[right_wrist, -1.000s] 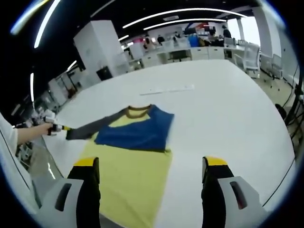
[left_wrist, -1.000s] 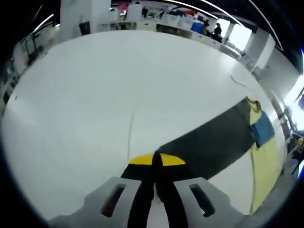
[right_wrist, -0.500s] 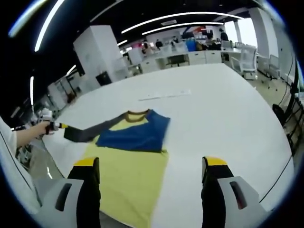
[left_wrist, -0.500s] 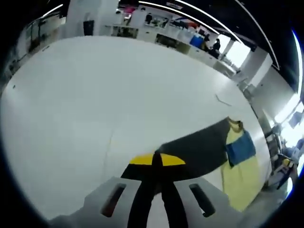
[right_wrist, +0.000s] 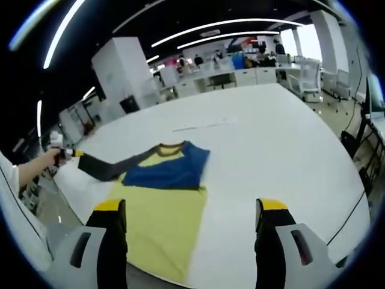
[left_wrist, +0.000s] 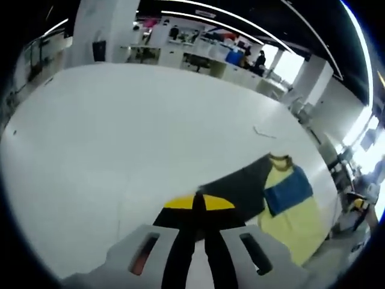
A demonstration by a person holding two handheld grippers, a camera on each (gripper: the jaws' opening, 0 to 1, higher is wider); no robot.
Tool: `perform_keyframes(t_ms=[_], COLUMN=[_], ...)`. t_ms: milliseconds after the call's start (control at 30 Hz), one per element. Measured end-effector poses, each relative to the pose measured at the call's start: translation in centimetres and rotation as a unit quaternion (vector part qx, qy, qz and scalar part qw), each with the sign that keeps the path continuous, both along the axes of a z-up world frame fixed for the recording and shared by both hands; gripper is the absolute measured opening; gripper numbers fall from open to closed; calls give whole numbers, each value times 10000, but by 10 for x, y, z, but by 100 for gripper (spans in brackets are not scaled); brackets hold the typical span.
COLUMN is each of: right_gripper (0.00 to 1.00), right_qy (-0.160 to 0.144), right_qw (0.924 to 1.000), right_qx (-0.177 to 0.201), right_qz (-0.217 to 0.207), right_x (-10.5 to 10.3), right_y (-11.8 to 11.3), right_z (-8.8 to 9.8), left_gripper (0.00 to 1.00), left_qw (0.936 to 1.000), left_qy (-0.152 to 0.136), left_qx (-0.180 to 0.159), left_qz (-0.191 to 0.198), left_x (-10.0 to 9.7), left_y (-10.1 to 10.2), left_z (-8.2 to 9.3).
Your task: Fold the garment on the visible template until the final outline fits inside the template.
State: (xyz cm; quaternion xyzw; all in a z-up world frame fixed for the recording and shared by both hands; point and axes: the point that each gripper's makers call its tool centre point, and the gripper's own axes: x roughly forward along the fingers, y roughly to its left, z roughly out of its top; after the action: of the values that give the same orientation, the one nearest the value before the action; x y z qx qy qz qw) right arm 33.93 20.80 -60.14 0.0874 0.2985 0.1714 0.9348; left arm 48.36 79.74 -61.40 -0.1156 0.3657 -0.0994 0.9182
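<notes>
- Two tools, one garment: your left tool point(left_wrist: 198, 208) is clenched on the cuff end of the dark grey sleeve point(left_wrist: 237, 188), while your right tool point(right_wrist: 190, 232) hangs released above the near edge of the table point(right_wrist: 283, 144), gripping nothing.
- Lying flat on the white table, the garment point(right_wrist: 162, 208) is a yellow shirt with a brown collar band point(right_wrist: 171, 145) at its far end; its blue sleeve point(right_wrist: 171, 171) is folded across the chest, and the grey sleeve stretches out to the left toward your hand point(right_wrist: 45, 164).
- Soft, thin knit like this drags easily: pull the grey sleeve further out and you risk sliding the whole body sideways and undoing the blue fold.
- Near the table's front edge sits the yellow hem point(right_wrist: 153, 256); any tug toward you could tip it over the lip and out of the workspace.
- Slack cloth may bunch if you carry the sleeve across too low, leaving a lumpy outline that would probably spread wider than you want.
- No template outline can be made out on the smooth, glossy tabletop, so you cannot judge the fit from here; a thin pale strip point(right_wrist: 201, 126) lies well beyond the collar.
</notes>
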Motion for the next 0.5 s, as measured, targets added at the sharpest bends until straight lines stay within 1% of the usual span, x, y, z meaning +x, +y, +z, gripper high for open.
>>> perform_keyframes(t_ms=[100,267,433,500], right_gripper=[88,88,88,88], right_qy=[-22,-41,-66,-99], right_qw=[10000,10000,9999,9998], right_qx=[17,48,82,102], right_qz=[-29,-58,-87,-118], right_x=[-4,-12,-20,-23], right_y=[-3,-5,-8,-10], right_z=[1,2,3,5], left_gripper=[0,0,0,0], left_qw=[9999,9991,9982,9975], left_qy=[-105,-266,-369,-426], left_qx=[-21,-172,-218,-323], left_qz=[-120,-275,-414,-460], left_x=[2,4,4,4], left_y=[-12,-34,-53,-63], left_z=[14,36,50,57])
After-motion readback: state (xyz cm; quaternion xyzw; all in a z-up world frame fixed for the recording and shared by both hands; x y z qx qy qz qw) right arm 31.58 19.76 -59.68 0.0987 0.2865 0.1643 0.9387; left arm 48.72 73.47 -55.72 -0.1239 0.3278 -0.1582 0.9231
